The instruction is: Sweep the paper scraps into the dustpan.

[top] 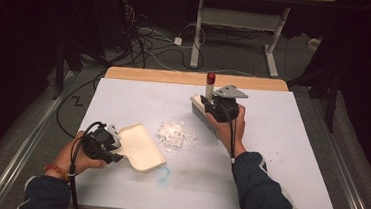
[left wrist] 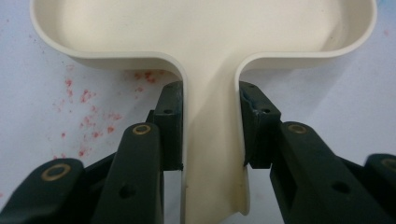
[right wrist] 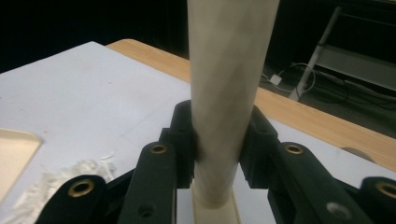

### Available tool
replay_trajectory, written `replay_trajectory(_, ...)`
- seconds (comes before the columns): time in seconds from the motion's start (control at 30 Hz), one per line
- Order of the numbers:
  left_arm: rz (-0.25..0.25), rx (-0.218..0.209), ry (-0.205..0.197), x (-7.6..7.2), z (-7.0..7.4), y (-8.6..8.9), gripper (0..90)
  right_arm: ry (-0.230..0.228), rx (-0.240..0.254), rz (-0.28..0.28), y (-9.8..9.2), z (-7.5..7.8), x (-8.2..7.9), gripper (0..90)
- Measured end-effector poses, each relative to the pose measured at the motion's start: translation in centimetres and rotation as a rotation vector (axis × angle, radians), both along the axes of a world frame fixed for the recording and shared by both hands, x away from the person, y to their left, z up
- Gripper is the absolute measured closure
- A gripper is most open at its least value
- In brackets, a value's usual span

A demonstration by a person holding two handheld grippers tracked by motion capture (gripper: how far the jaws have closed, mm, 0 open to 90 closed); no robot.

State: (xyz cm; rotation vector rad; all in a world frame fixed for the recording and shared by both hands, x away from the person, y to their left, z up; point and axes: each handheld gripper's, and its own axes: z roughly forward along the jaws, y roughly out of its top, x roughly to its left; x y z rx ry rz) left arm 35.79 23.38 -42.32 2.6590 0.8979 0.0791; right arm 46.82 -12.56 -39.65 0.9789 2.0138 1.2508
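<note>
I have the left gripper (left wrist: 212,135) pinching the dustpan (top: 142,146) handle, the right gripper (right wrist: 219,144) clamping the brush (top: 204,113); the paper scraps (top: 176,135) are unswept.

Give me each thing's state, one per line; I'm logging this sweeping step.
Dustpan: flat on the table, empty, handle clamped.
Brush: handle upright, bristles down beyond the scraps.
Paper scraps: heaped between dustpan and brush, unswept.
Left gripper: shut on the dustpan handle.
Right gripper: shut on the brush handle.
</note>
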Motion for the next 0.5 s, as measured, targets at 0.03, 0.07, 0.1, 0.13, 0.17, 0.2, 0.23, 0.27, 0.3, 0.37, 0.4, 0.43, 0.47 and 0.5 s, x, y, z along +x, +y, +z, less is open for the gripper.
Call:
replay_trajectory(0.03, -0.001, 0.001, -0.002, 0.0, 0.0, -0.1, 63.1, 0.001, 0.001, 0.008, 0.5, -0.1, -0.1, 70.9)
replay_trajectory(0.07, 0.000, -0.001, -0.003, 0.1, -0.1, -0.1, 63.1, 0.002, 0.002, 0.013, 1.0, -0.2, -0.3, 70.9)
replay_trajectory(0.1, 0.000, 0.003, -0.002, 0.0, -0.1, -0.2, 63.1, 0.002, 0.007, 0.020, 1.5, -0.3, -0.5, 70.9)
replay_trajectory(0.13, 0.000, 0.003, -0.002, 0.0, -0.1, -0.2, 63.1, 0.002, 0.007, 0.020, 1.5, -0.3, -0.5, 70.9)
replay_trajectory(0.17, -0.002, 0.008, -0.005, 0.0, -0.1, -0.3, 63.1, 0.008, 0.012, 0.033, 2.5, -0.5, -0.9, 70.8)
replay_trajectory(0.2, -0.001, 0.007, -0.003, 0.0, -0.1, -0.3, 63.1, 0.003, 0.009, 0.047, 3.0, -0.5, -1.2, 70.7)
replay_trajectory(0.23, -0.003, 0.007, -0.002, 0.1, -0.1, -0.4, 63.1, 0.001, 0.012, 0.062, 3.5, -0.6, -1.4, 70.7)
replay_trajectory(0.27, -0.002, 0.005, 0.000, 0.1, -0.2, -0.4, 63.1, 0.005, 0.015, 0.073, 3.9, -0.7, -1.7, 70.7)
replay_trajectory(0.3, -0.004, 0.007, 0.000, 0.1, -0.2, -0.5, 63.1, 0.006, 0.017, 0.087, 4.4, -0.7, -2.0, 70.5)
replay_trajectory(0.37, -0.004, 0.010, 0.001, 0.1, -0.2, -0.5, 63.1, 0.009, 0.026, 0.108, 5.0, -0.8, -2.6, 70.5)
replay_trajectory(0.4, -0.003, 0.010, 0.001, 0.1, -0.2, -0.6, 63.1, 0.010, 0.031, 0.117, 5.3, -0.8, -2.8, 70.4)
replay_trajectory(0.43, -0.008, 0.014, 0.001, 0.1, -0.2, -0.7, 63.1, 0.010, 0.037, 0.126, 5.6, -0.9, -3.1, 70.5)
replay_trajectory(0.47, -0.008, 0.014, 0.001, 0.1, -0.2, -0.7, 63.1, 0.012, 0.046, 0.134, 5.9, -0.9, -3.3, 70.5)
replay_trajectory(0.5, -0.006, 0.015, 0.002, 0.1, -0.2, -0.7, 63.1, 0.012, 0.046, 0.134, 5.9, -0.9, -3.3, 70.5)
